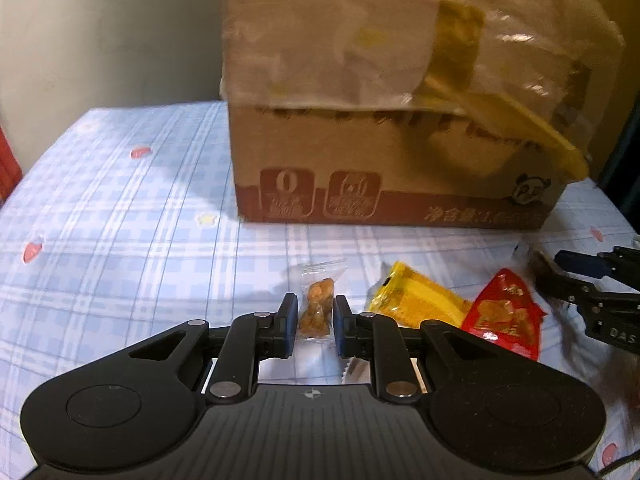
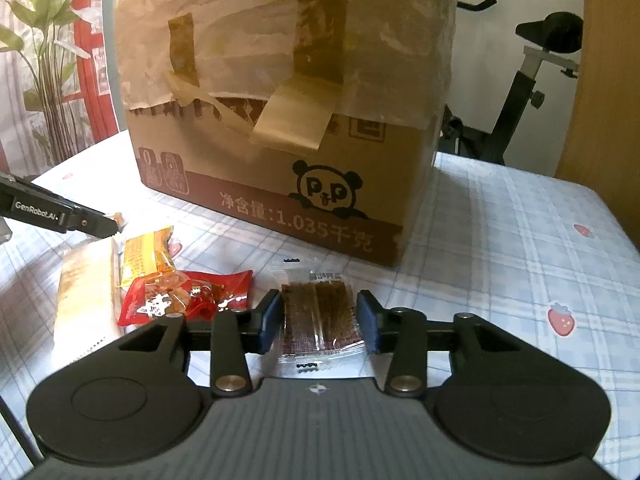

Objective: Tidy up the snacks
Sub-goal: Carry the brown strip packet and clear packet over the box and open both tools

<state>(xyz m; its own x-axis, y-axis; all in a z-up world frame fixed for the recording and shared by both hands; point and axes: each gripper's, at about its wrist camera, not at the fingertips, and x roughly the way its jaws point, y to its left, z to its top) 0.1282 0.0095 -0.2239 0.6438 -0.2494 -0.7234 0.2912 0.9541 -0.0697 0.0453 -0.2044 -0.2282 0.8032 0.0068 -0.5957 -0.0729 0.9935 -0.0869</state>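
Observation:
A brown cardboard box with a clear liner stands on the checked tablecloth; it also shows in the right wrist view. My left gripper has its jaws closed against a clear packet of a golden-brown snack. My right gripper has its jaws around a clear packet of dark brown bars, the pads at its two edges. A yellow packet and a red packet lie between the grippers; the right wrist view shows the red packet and the yellow packet.
A pale long packet lies left of the red one. The left gripper shows at the left edge. An exercise bike stands behind the table. A plant and a red frame are at the back left.

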